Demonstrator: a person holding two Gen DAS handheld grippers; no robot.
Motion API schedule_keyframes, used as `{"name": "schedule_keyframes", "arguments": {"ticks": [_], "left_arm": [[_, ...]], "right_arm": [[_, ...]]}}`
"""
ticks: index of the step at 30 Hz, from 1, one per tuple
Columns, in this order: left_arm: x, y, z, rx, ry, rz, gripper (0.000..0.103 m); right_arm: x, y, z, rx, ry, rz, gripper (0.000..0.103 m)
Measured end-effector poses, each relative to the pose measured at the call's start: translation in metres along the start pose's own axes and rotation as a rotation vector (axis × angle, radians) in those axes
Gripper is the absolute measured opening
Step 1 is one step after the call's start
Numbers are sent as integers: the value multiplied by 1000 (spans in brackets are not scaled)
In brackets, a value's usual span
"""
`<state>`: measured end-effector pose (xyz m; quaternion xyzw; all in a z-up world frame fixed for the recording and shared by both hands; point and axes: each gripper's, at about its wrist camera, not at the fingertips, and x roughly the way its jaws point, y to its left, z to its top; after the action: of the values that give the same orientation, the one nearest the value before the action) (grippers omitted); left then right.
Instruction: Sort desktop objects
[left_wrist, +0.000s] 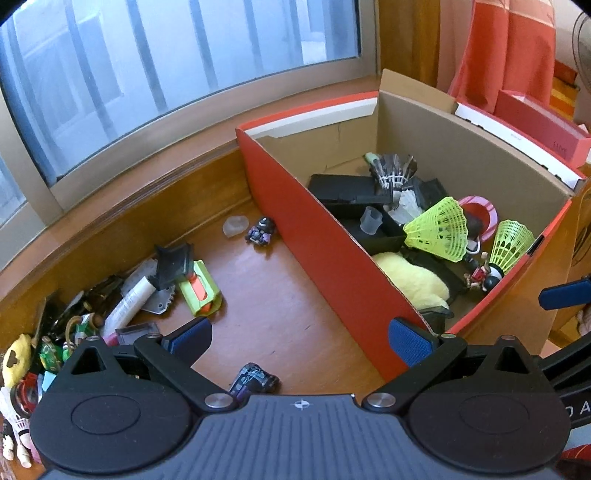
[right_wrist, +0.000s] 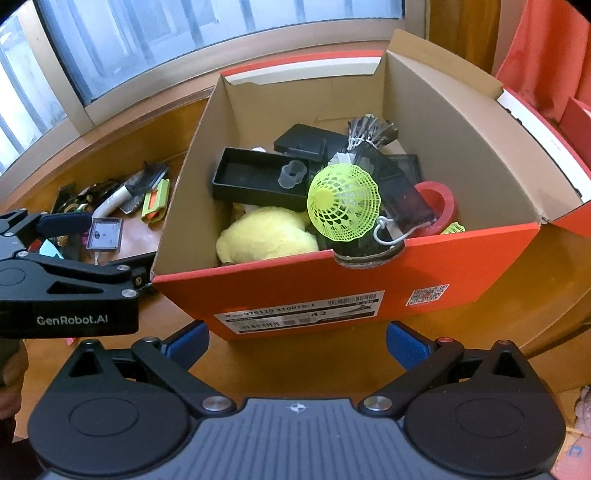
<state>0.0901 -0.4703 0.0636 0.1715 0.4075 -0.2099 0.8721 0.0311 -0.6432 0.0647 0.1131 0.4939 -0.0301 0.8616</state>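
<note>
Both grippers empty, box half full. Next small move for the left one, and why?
Probably lower the left gripper, open and empty, onto the dark purple toy lying loose on the desk just below its fingers, outside the shoe box.

One box, three shuttlecocks seen, a scatter of small toys.

The open orange cardboard shoebox (left_wrist: 332, 254) holds two neon-green plastic mesh shuttlecocks (left_wrist: 441, 229) and one dark feathered shuttlecock (left_wrist: 393, 171), one yellow plush toy (left_wrist: 413, 280), one red ring (right_wrist: 439, 201). On the wooden desktop (left_wrist: 280, 295): two small purple-black toy figures (left_wrist: 263, 233), one green-orange toy blaster (left_wrist: 199, 288).
</note>
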Motion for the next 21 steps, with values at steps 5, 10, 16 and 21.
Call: {"name": "schedule_keyframes", "arguments": {"ticks": [5, 10, 16, 21], "left_arm": [[0, -1, 0, 14, -1, 7, 103], [1, -2, 0, 16, 0, 3, 103], [3, 0, -1, 24, 7, -26, 103], [5, 1, -2, 38, 12, -30, 103]], "right_arm": [[0, 2, 0, -8, 2, 4, 103], [0, 2, 1, -13, 5, 4, 103], [0, 4, 2, -18, 6, 3, 103], [0, 7, 1, -16, 7, 1, 103]]}}
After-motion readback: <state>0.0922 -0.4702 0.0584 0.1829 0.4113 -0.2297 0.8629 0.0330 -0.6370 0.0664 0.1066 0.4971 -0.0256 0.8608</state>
